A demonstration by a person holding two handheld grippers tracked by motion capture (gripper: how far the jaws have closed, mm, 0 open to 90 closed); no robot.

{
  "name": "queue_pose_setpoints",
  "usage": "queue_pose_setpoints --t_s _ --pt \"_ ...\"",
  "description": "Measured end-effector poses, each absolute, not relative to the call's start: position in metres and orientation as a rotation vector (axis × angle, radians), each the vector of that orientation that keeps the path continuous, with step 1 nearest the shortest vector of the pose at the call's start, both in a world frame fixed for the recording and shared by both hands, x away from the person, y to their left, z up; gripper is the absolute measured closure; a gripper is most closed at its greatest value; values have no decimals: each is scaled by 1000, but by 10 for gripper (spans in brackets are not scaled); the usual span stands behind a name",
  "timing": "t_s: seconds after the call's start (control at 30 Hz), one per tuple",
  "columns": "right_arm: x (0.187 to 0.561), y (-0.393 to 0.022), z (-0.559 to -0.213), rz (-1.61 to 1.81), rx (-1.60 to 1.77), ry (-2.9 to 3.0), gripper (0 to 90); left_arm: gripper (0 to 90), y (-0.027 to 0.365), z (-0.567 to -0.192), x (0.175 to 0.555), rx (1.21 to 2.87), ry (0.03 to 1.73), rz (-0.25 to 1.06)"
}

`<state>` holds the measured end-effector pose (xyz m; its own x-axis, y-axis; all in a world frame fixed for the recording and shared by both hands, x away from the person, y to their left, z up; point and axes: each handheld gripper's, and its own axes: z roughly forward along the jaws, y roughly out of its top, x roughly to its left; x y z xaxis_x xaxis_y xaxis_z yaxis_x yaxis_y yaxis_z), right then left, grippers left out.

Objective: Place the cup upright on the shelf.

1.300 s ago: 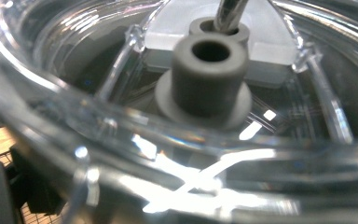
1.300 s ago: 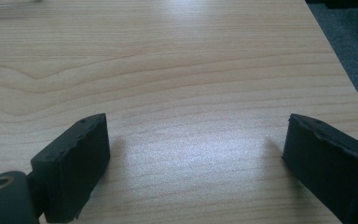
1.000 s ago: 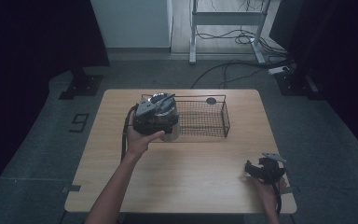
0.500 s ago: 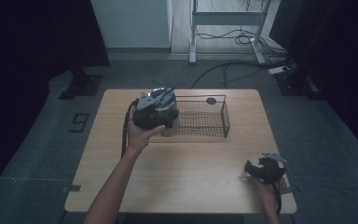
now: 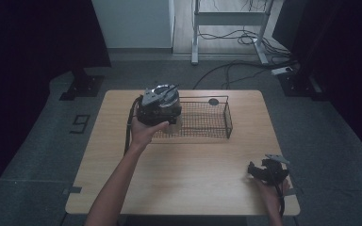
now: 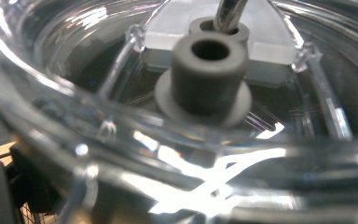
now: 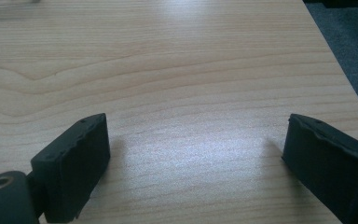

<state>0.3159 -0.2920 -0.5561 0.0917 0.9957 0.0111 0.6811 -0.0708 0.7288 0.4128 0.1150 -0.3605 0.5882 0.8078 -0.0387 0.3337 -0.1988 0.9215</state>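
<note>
The left hand-held gripper (image 5: pixel 160 106) is hovering at the near left corner of the wire basket (image 5: pixel 217 123), far left on the surface (image 5: pixel 179 179). The left hand (image 5: pixel 143 132) is gripping it from the near side, with the forearm stretching up from the near edge and the wrist bent back, so the body is tipping forward toward the basket. Its jaws are hidden in the high view; the left gripper view is looking straight into a clear lid (image 6: pixel 121 140) pressed close to the camera, so whether the jaws are holding it I cannot tell. The lid is round, of glossy see-through plastic with moulded ribs running out from a frosted block at its middle. A grey tube-shaped knob (image 6: pixel 205 77) is standing up on that block, and a shiny metal rod (image 6: pixel 228 14) is dropping into a second hole behind it.

The right hand-held gripper (image 5: pixel 266 170) is resting low at the near right corner of the surface, well apart from the basket, its cable trailing toward the near edge. Its black, blocky jaws are standing wide with only bare wood between them. The basket is black mesh, rectangular, and the surface is pale grained wood.
</note>
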Motion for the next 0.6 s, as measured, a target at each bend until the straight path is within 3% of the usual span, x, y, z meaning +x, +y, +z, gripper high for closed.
queue_pose_setpoints --t_s 0.6 --pt "316 -292 -556 722 1817 1640 71 39 100 -367 436 1796 953 581"
